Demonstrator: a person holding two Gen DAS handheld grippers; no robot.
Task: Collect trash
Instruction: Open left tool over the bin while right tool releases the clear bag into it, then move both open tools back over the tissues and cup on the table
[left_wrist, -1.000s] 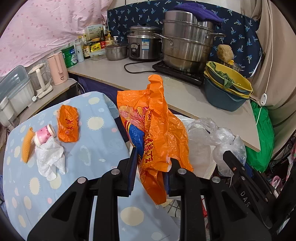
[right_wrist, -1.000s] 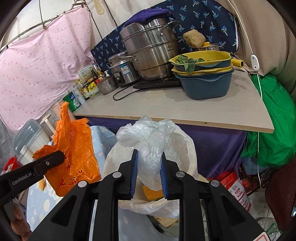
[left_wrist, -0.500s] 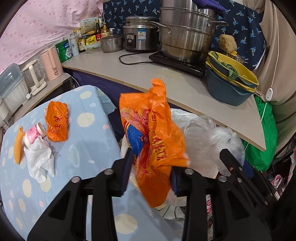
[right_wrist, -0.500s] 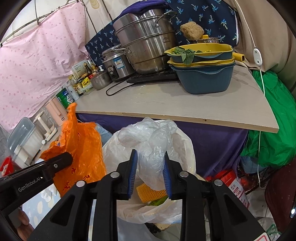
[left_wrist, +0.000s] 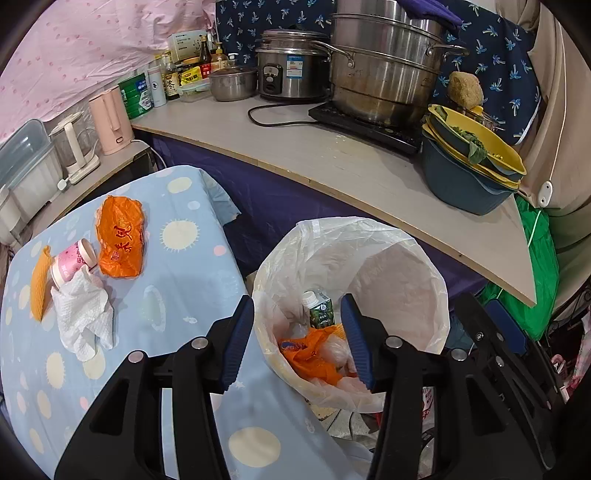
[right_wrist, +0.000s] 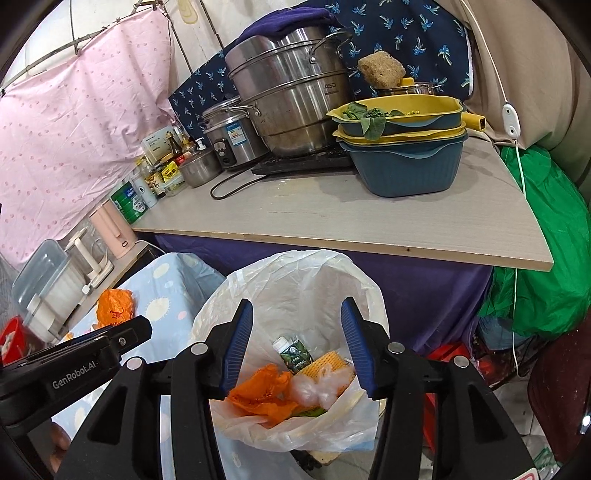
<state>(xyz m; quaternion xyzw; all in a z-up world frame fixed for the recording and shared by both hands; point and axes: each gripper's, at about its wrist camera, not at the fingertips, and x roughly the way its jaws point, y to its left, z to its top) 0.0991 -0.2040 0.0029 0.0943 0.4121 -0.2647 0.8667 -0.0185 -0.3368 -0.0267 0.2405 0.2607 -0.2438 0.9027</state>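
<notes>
Inside white bin liner (right_wrist: 295, 280): crumpled orange bag (right_wrist: 264, 397), clear bag (right_wrist: 323, 384)

Ahead of the matt black plastic gripper (left_wrist: 297, 339) with ribbed blue pads: a thin, translucent, crinkled plastic liner (left_wrist: 406, 258), glossy orange plastic bag (left_wrist: 120, 236) left on printed cloth (left_wrist: 177, 280), brushed steel pots (left_wrist: 376, 74) beyond.
</notes>
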